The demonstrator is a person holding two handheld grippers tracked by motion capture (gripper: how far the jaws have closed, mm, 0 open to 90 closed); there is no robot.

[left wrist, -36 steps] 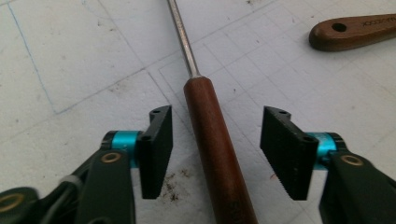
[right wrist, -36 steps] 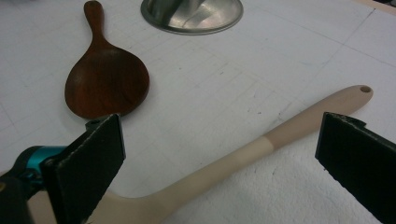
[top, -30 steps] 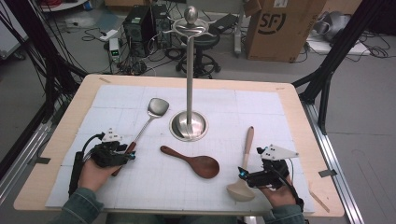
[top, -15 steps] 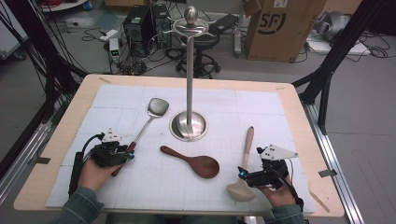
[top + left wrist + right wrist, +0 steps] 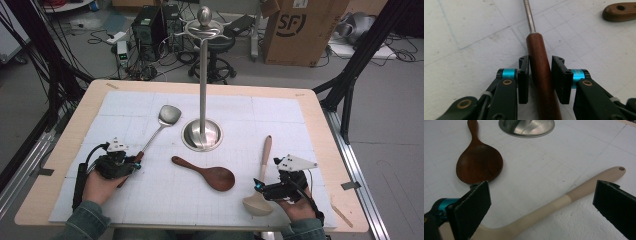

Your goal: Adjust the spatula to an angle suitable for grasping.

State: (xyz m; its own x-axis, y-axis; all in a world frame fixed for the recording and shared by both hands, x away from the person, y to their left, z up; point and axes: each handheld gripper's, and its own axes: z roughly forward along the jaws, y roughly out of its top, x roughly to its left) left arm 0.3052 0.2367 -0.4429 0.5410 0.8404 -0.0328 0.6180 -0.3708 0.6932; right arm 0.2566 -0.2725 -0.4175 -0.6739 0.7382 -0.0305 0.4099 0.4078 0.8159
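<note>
A metal spatula [image 5: 169, 115] with a red-brown wooden handle [image 5: 539, 55] lies at the left of the white mat. My left gripper [image 5: 136, 161] straddles that handle low on the mat. Its jaws [image 5: 540, 65] have just been closing; the left pad touches the wood and a thin gap remains at the right pad. A pale wooden spoon [image 5: 264, 155] lies at the right. My right gripper [image 5: 257, 186] stands wide open over its handle [image 5: 574, 192], pads [image 5: 476, 202] well clear of it.
A dark wooden spoon [image 5: 217, 177] lies in the middle, seen also in the right gripper view [image 5: 480, 165]. Behind it a tall steel hanging stand [image 5: 203, 75] rises from a round base [image 5: 202, 136]. The wooden table edge [image 5: 320, 130] borders the mat.
</note>
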